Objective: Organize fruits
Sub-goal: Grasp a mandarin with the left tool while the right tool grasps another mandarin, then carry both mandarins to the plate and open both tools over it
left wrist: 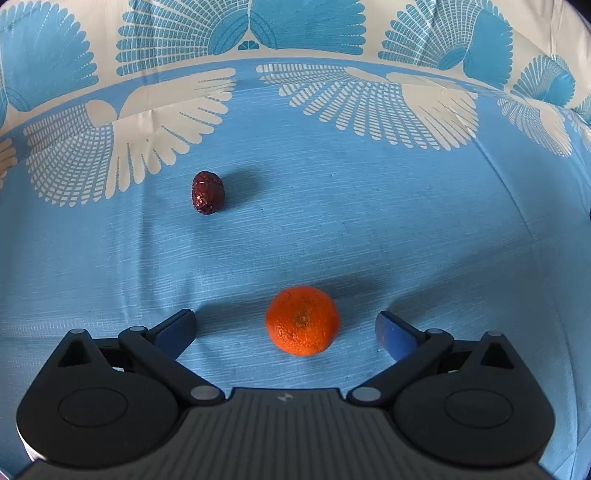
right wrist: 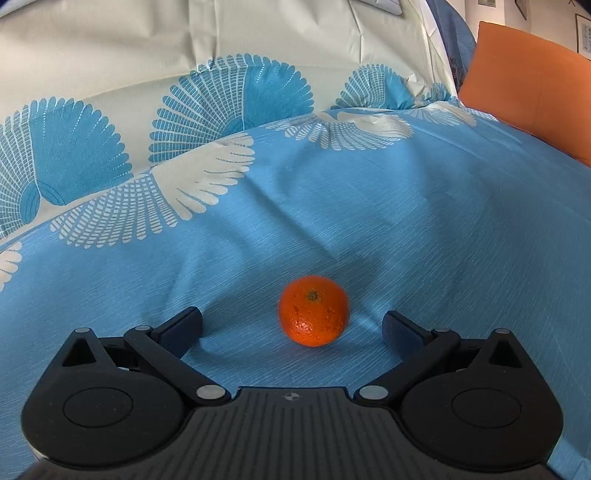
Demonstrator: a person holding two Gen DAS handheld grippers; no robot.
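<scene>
In the left wrist view a small orange mandarin lies on the blue cloth, between the wide-open fingers of my left gripper, touching neither. A dark red wrinkled date lies farther away, up and to the left. In the right wrist view another orange mandarin lies on the blue cloth between the wide-open fingers of my right gripper, touching neither finger. Both grippers are empty.
The cloth has white and blue fan patterns along its far side. An orange cushion stands at the far right in the right wrist view. Cream fabric lies beyond the cloth.
</scene>
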